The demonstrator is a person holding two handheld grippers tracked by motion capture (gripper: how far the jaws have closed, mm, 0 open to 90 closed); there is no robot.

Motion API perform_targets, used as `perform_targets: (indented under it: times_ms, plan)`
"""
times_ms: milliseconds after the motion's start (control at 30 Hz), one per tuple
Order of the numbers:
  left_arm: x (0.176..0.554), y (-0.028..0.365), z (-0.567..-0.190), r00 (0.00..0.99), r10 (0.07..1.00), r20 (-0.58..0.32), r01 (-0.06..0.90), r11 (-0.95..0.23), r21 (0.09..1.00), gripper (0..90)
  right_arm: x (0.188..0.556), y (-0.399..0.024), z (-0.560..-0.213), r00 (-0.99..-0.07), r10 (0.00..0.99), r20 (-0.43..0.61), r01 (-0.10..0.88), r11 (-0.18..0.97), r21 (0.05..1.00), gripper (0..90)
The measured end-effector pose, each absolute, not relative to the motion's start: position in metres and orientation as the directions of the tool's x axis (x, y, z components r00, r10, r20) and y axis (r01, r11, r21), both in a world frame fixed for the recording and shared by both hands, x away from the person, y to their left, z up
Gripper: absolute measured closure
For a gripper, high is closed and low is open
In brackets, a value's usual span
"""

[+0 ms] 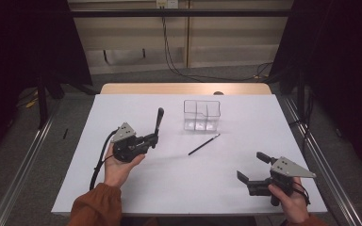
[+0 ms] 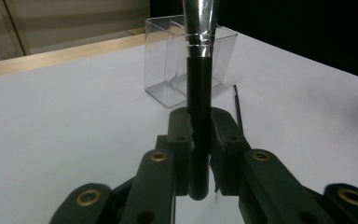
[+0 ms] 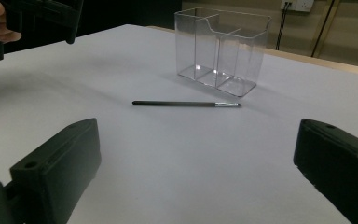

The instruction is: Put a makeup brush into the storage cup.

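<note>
Work looks roughly half done: the left gripper (image 1: 154, 140) grips a thick makeup brush (image 1: 159, 121) by its handle, at ten o'clock from the thin brush (image 1: 203, 144) lying below the empty clear organizer (image 1: 201, 114), while the right gripper (image 1: 252, 167) waits, jaws spread, holding nothing.

No lettering, label, brand mark or number is showing legibly anywhere in these views, neither on the things lying on the desk nor on the wall behind it.
</note>
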State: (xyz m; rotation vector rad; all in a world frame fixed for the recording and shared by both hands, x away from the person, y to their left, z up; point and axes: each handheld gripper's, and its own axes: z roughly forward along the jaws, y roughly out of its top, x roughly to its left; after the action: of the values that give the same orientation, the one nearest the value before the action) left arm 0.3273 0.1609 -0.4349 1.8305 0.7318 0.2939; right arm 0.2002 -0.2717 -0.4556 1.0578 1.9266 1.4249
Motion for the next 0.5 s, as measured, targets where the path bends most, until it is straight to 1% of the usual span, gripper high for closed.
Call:
perform_targets:
  times_ms: [133,333,500]
  plan:
    - [0.325,0.157,-0.433,0.78,0.61,-0.139,0.33,-0.213,0.92,79.7,0.203,-0.267,-0.453,-0.572,0.819,0.051,0.278,0.134,0.951,0.0]
    - [0.324,0.151,-0.431,0.784,0.599,-0.164,0.342,-0.196,0.919,79.7,0.21,-0.26,-0.448,-0.581,0.81,0.074,0.277,0.112,0.954,0.0]
    - [0.322,0.146,-0.431,0.793,0.587,-0.16,0.336,-0.204,0.919,79.7,0.216,-0.253,-0.442,-0.607,0.79,0.087,0.274,0.105,0.956,0.0]
